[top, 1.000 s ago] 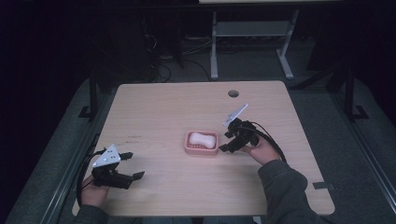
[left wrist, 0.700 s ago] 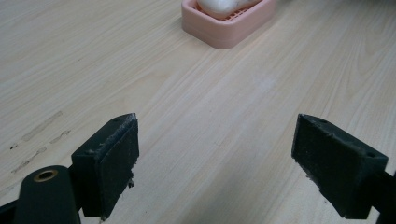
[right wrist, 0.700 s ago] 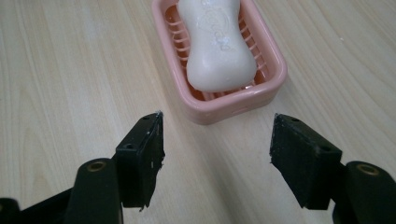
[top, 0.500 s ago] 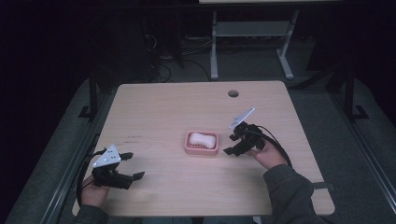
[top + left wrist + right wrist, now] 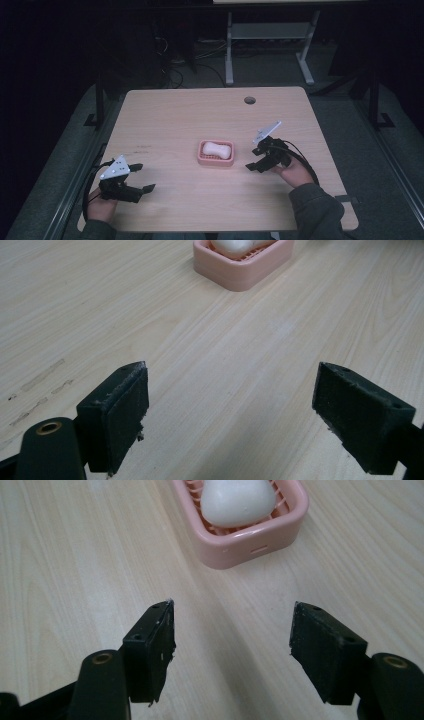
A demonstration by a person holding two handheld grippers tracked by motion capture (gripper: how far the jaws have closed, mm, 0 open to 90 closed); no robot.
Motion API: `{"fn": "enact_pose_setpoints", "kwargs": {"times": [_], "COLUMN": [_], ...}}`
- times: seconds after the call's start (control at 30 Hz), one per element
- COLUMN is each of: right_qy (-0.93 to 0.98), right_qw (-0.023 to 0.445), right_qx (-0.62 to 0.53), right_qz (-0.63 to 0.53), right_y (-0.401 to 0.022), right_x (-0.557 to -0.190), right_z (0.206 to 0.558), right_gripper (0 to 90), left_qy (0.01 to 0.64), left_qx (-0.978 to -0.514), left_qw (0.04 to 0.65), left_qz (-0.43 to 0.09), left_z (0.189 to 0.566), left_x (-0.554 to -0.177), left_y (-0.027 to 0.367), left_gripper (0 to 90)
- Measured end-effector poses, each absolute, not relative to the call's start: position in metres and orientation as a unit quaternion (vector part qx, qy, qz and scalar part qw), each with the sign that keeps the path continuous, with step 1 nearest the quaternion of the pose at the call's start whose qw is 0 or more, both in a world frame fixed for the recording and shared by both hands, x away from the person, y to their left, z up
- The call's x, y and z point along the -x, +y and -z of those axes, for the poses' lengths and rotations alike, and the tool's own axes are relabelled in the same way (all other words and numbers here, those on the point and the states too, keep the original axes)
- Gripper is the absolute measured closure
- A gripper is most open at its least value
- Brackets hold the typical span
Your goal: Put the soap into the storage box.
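A pink soap dish sits in the middle of the wooden table, and a white bar of soap lies in it. To the right of the dish, a short way off, my right gripper stands open and empty, its jaws pointing at the dish. The right gripper view has the dish and the soap just beyond the gripper. Near the table's front left edge my left gripper is open with nothing in it. The left gripper view shows that gripper over bare wood, the dish farther off.
A round cable hole is in the table's far right part. Dark scuff marks lie on the wood left of the dish. Behind the table stand white desk legs and cables on a dark floor.
My right gripper has drawn back to the right and toward the front, away from the soap dish. The left gripper has kept still.
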State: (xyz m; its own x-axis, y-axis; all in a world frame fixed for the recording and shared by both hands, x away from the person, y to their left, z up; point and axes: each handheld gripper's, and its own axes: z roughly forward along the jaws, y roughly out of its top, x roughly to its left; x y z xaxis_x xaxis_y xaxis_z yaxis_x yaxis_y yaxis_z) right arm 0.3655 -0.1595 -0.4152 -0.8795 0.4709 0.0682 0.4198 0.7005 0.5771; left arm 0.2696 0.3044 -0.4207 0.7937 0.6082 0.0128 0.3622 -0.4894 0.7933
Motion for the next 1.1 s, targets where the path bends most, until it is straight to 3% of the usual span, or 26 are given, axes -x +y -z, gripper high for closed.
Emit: {"fn": "enact_pose_setpoints", "kwargs": {"times": [1.1], "right_qy": [0.908], "right_qw": [0.05], "right_qx": [-0.266], "right_qz": [-0.32], "right_y": [-0.2], "right_x": [-0.313], "right_z": [0.432], "right_gripper": [34.2], "left_qy": [0.281], "left_qx": [-0.854], "left_qw": [0.412], "left_qz": [-0.146], "left_z": [0.423], "left_x": [-0.269], "left_y": [0.3], "left_gripper": [14.8]}}
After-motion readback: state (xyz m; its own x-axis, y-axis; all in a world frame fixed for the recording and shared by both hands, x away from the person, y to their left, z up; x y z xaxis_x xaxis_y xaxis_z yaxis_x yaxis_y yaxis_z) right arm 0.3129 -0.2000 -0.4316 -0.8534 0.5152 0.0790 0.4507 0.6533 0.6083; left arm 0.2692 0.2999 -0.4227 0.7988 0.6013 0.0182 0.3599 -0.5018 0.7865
